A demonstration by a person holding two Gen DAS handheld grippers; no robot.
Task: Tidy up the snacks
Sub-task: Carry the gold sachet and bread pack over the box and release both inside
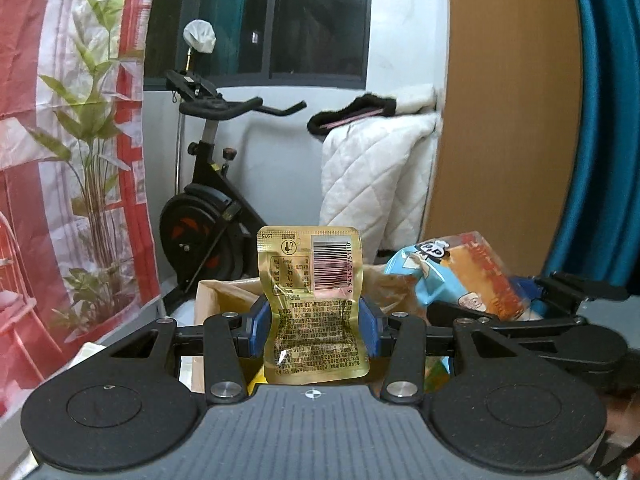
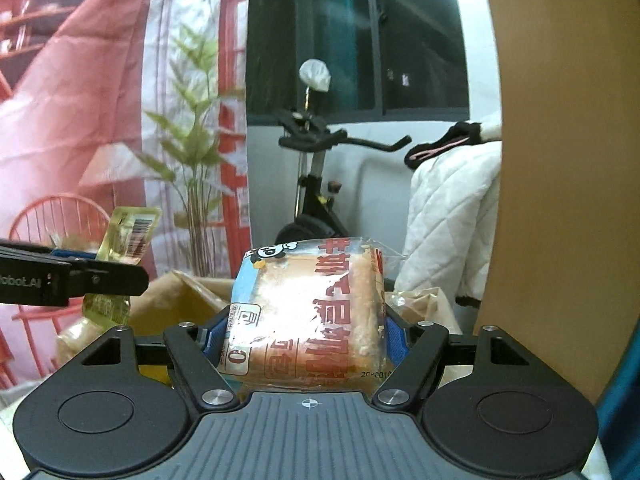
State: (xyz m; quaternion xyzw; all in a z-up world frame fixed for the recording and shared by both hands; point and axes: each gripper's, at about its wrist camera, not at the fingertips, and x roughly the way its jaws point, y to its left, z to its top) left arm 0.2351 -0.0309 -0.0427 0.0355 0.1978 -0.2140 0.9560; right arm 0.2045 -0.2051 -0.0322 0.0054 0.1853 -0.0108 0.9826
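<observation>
Gripping gold pouch [image 1: 312,304] and bread pack [image 2: 316,316] aloft.

Gold pouch [image 1: 314,308] — black barcode; bread pack [image 2: 316,316] — red lettering.

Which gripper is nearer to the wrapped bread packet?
Right. The right gripper is clamped on the bread packet, pads touching both sides. The left gripper, holding a gold pouch, stays beside it, apart.
</observation>
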